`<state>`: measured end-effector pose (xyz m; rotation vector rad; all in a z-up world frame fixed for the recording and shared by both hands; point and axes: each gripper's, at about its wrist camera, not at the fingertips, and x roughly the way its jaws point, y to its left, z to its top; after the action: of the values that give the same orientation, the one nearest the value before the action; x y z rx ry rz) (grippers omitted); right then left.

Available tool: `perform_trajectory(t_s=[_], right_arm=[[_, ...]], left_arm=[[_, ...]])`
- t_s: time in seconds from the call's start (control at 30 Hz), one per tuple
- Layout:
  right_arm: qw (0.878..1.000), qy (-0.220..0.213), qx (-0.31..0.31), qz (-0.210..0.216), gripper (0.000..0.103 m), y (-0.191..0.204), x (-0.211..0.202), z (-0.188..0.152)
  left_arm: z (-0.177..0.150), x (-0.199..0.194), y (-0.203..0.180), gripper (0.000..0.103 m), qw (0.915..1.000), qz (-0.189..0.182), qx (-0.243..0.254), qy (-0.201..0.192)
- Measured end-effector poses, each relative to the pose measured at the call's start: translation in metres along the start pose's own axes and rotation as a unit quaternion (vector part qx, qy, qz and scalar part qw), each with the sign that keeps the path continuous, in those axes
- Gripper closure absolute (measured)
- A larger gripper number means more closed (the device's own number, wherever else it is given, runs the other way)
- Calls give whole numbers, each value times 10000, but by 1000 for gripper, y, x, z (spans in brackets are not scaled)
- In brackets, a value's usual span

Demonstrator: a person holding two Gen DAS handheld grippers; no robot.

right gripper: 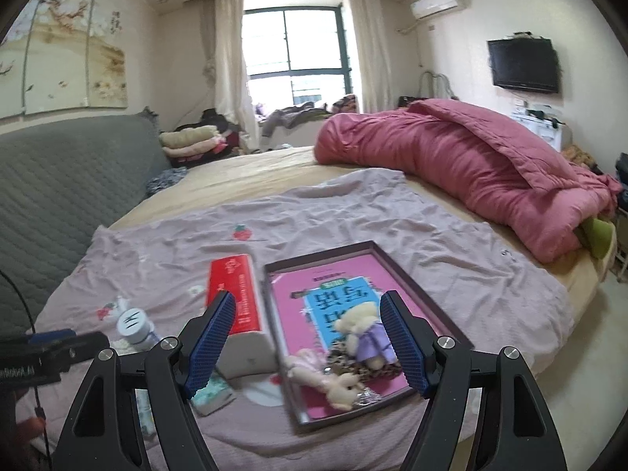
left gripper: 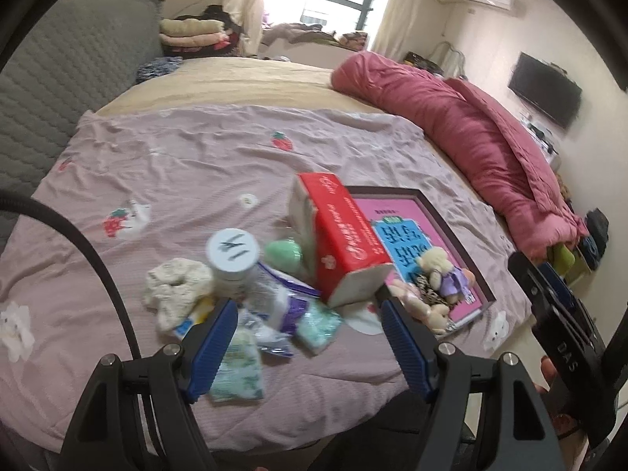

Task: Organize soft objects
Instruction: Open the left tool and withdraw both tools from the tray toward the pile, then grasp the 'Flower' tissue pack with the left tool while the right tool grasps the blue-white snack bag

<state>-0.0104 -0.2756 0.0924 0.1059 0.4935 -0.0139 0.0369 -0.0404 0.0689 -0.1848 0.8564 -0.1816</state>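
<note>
On the pink bedspread (left gripper: 188,165) lies a shallow dark-rimmed tray (right gripper: 428,294) with a pink book cover inside. In it sit a small teddy in a purple dress (right gripper: 363,331), a leopard scrunchie (right gripper: 365,369) and a pale plush bunny (right gripper: 337,386). Left of the tray a red tissue box (left gripper: 337,227) leans tilted over a heap: cream scrunchie (left gripper: 176,282), white-capped bottle (left gripper: 232,253), green sponge (left gripper: 282,253) and several tissue packs (left gripper: 274,306). My left gripper (left gripper: 308,316) hovers open above the heap. My right gripper (right gripper: 308,308) stands open above the tray, holding nothing.
A rolled rose-red quilt (right gripper: 471,172) lies along the bed's far right side. A grey padded headboard (right gripper: 59,180) stands at the left. Folded blankets (right gripper: 192,139) are stacked behind it. A black cable (left gripper: 90,259) arcs on the left.
</note>
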Motion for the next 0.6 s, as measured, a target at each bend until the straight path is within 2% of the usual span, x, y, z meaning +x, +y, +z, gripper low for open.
perform_trajectory(t_s=[0.17, 0.33, 0.6], right_arm=[[9998, 23, -76, 163, 26, 15, -6, 1], [9993, 15, -184, 316, 26, 26, -11, 2], [9954, 217, -383, 850, 26, 60, -13, -3]], left_arm=[[-2, -10, 25, 28, 9996, 0, -287, -26], [-8, -18, 47, 28, 9989, 178, -435, -51], [-20, -26, 66, 28, 9979, 386, -518, -11]])
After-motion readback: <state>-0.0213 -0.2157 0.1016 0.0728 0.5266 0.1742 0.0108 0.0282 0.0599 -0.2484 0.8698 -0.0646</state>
